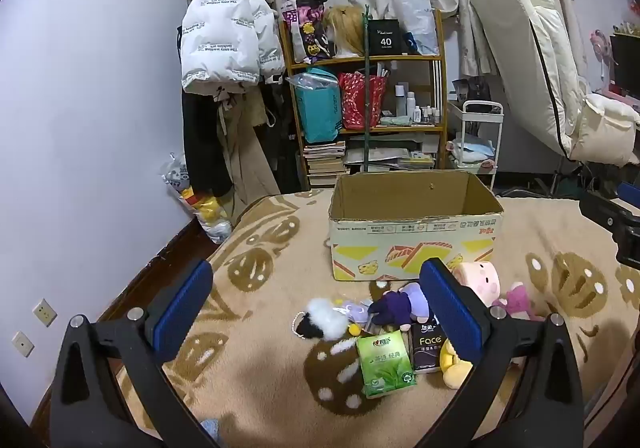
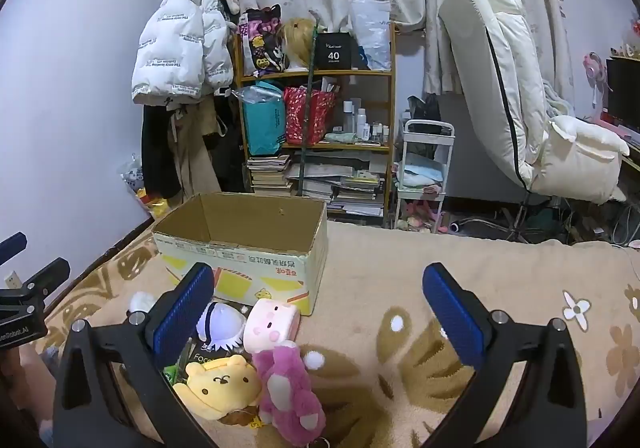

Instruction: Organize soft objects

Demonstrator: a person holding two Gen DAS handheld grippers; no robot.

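An open cardboard box [image 1: 416,232] [image 2: 244,248] stands on a beige patterned blanket [image 1: 260,380] [image 2: 400,268]. In front of it lie soft toys: a pink pig cushion [image 1: 478,280] [image 2: 272,324], a purple doll [image 1: 396,306], a white and black fluffy toy [image 1: 322,320], a yellow bear [image 2: 220,384] and a pink plush bear [image 2: 290,392]. A green tissue pack [image 1: 386,364] and a dark tissue pack [image 1: 428,344] lie among them. My left gripper [image 1: 320,308] hangs open above the pile. My right gripper [image 2: 320,312] is open too, with the toys by its left finger [image 2: 184,312].
A shelf [image 1: 368,103] [image 2: 316,119] crammed with bags, books and bottles stands behind the bed, with coats [image 1: 228,31] hanging to its left. A white cart [image 2: 424,167] and a cream recliner chair [image 2: 520,107] are on the right. The left gripper's body [image 2: 24,308] shows at the right wrist view's left edge.
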